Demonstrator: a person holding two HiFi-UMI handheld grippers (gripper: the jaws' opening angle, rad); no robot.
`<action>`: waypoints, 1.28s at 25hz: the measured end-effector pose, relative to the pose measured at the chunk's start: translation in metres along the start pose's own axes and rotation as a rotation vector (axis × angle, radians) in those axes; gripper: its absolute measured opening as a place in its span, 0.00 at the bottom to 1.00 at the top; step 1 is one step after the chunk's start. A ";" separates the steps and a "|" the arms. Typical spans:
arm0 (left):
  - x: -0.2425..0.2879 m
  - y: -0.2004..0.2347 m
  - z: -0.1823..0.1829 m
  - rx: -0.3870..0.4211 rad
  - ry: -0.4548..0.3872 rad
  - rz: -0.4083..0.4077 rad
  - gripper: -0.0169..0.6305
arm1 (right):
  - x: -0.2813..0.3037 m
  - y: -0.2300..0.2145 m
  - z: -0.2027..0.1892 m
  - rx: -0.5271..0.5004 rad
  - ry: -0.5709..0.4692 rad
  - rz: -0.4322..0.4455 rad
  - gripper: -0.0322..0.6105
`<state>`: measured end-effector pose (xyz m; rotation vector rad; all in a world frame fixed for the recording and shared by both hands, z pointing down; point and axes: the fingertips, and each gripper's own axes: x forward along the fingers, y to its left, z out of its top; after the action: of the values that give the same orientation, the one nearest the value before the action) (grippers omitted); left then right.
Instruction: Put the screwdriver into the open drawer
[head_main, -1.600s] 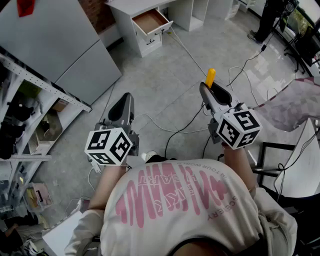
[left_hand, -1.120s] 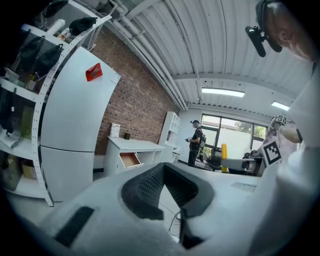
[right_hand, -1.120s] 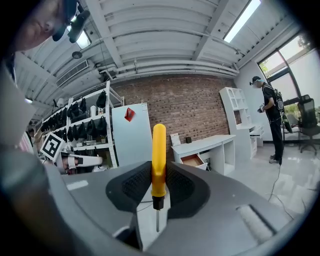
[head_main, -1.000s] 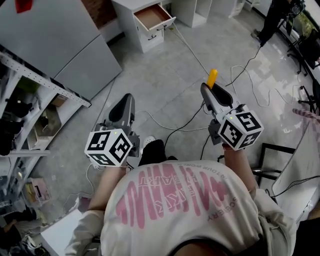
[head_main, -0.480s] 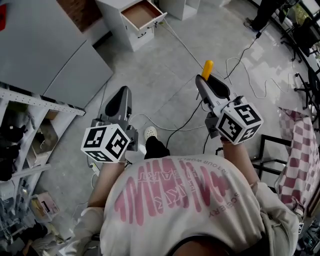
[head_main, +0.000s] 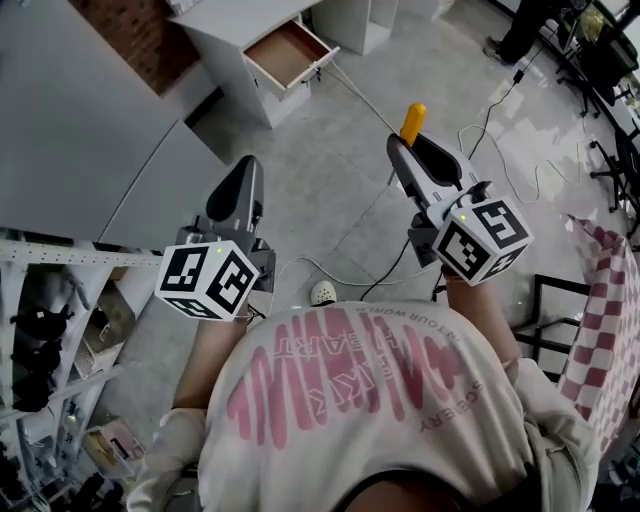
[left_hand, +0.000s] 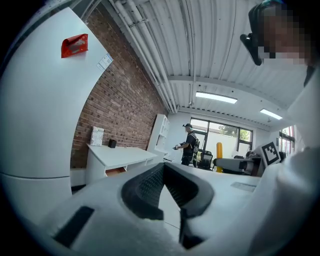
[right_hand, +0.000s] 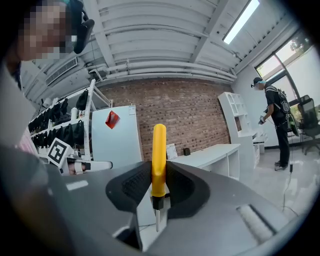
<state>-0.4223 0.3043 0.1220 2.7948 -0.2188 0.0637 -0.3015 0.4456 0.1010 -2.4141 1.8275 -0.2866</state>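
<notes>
A yellow-handled screwdriver (head_main: 411, 121) stands upright between the jaws of my right gripper (head_main: 398, 146), which is shut on it. In the right gripper view the handle (right_hand: 159, 149) rises above the pads and the thin blade points down; my right gripper (right_hand: 159, 172) clamps its lower end. My left gripper (head_main: 245, 172) is held level beside it on the left, shut, with nothing between its pads (left_hand: 150, 182). The open drawer (head_main: 288, 51), brown inside, sticks out of a white cabinet ahead across the floor. Its front (left_hand: 116, 171) shows under the white desk in the left gripper view.
A big grey panel (head_main: 90, 130) leans at the left over a shelf rack (head_main: 45, 340) of dark items. Cables (head_main: 350, 268) trail over the grey floor. A checked cloth (head_main: 612, 320) and a black frame (head_main: 545, 300) are at the right. A person (head_main: 520, 28) stands far off.
Both grippers have travelled forward across the floor toward the white cabinet, whose open drawer now looks nearer. The screwdriver has stayed clamped in the right gripper and the left stayed shut.
</notes>
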 end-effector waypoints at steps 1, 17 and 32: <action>0.003 0.007 0.005 0.006 -0.002 -0.013 0.03 | 0.009 0.002 0.003 -0.003 -0.012 -0.001 0.21; 0.053 0.027 -0.006 0.014 0.063 -0.175 0.03 | 0.059 0.010 -0.010 -0.050 0.031 0.007 0.21; 0.167 -0.011 0.021 0.136 0.007 -0.124 0.03 | 0.113 -0.106 0.025 -0.028 0.038 0.171 0.21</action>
<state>-0.2548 0.2836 0.1101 2.9356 -0.0396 0.0610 -0.1663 0.3652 0.1075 -2.2658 2.0513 -0.2959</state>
